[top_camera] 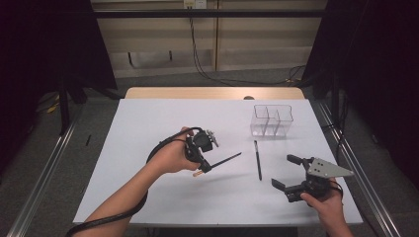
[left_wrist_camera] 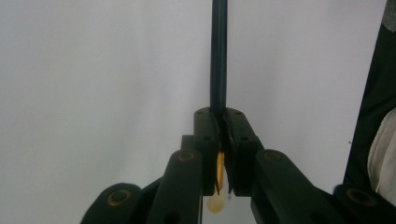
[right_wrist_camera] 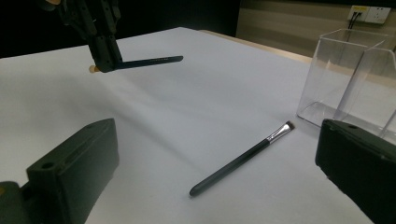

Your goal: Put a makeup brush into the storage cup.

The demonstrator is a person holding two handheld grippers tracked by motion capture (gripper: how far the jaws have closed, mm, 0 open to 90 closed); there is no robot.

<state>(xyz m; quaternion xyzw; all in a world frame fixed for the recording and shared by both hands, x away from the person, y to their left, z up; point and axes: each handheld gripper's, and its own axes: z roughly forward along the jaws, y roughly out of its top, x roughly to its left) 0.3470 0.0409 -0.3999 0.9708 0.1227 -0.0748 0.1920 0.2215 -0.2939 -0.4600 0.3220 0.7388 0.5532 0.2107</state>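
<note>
Gripping a dark brush (top_camera: 223,160) near its bristle end at table (top_camera: 148,123) centre, your left claw (top_camera: 203,165) risks levering it loose, while your right claw (top_camera: 288,173) waits released at four o'clock beside a second brush (top_camera: 257,159).
</note>
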